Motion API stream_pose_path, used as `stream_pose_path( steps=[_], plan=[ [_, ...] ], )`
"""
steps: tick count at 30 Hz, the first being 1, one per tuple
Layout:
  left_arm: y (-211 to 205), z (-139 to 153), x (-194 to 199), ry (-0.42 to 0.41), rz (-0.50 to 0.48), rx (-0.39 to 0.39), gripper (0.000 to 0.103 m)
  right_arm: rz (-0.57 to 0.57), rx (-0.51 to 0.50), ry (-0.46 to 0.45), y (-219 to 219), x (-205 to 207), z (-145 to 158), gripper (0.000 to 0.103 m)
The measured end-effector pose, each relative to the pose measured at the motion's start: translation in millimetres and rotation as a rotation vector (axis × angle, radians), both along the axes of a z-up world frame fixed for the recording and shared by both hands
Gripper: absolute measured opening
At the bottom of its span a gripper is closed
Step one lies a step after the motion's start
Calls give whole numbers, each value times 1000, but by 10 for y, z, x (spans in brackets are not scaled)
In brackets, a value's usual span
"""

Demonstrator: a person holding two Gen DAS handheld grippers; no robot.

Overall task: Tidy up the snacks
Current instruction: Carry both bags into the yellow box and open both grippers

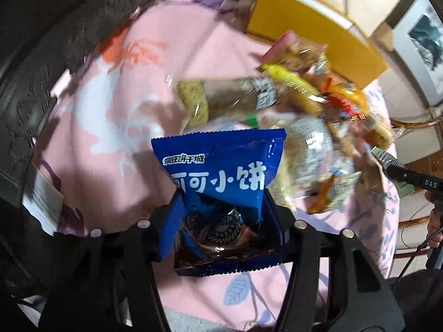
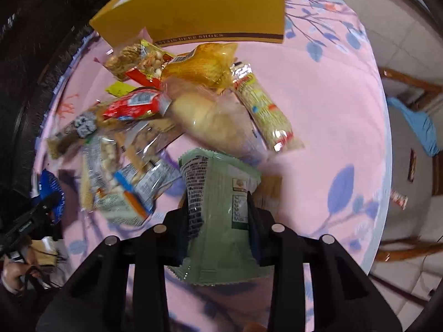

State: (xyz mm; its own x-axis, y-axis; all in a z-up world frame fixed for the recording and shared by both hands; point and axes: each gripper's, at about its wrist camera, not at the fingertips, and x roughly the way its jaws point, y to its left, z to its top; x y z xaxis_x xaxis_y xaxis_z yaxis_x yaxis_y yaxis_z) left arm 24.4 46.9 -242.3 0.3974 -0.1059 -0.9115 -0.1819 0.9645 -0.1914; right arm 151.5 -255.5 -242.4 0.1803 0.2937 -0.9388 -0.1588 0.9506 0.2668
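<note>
Blue snack packet (image 1: 218, 182): "可可小饼". Yellow box (image 2: 199, 8): "DEER SHOES". Black tool (image 1: 409, 177): "DAS".

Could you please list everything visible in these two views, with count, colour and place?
blue biscuit packet: one, blue with white lettering, clamped in the left gripper.
green packet: one, pale green, clamped in the right gripper.
snack pile: many mixed packets, count unclear, red, yellow and clear, mid-table.
shoe box: one, mustard yellow, behind the pile.
tablecloth: one, pink with blue leaves, covering the table.
picture: one, framed, on the wall.
left gripper: black, shut.
right gripper: black, shut.
</note>
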Motion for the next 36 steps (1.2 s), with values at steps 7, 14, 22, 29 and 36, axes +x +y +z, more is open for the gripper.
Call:
stream_pose_path(
  steps=[7, 14, 22, 29, 36],
  plan=[
    [-52, 578, 191, -144, -99, -27, 55, -50, 112, -104, -140, -77, 584, 35],
    [-217, 1466, 922, -349, -191, -87, 55, -48, 175, -328, -35, 293, 1275, 35],
    [-392, 2021, 2127, -482, -223, -9, 55, -18, 156, -595, 238, 1133, 1721, 36],
    [-485, 1606, 3193, -385, -109, 64, 90, -7, -56, -642, 601, 1886, 1331, 71],
    [-316, 1523, 2741, -427, -115, 62, 94, -52, 52, -602, 319, 1467, 1124, 72]
  ],
)
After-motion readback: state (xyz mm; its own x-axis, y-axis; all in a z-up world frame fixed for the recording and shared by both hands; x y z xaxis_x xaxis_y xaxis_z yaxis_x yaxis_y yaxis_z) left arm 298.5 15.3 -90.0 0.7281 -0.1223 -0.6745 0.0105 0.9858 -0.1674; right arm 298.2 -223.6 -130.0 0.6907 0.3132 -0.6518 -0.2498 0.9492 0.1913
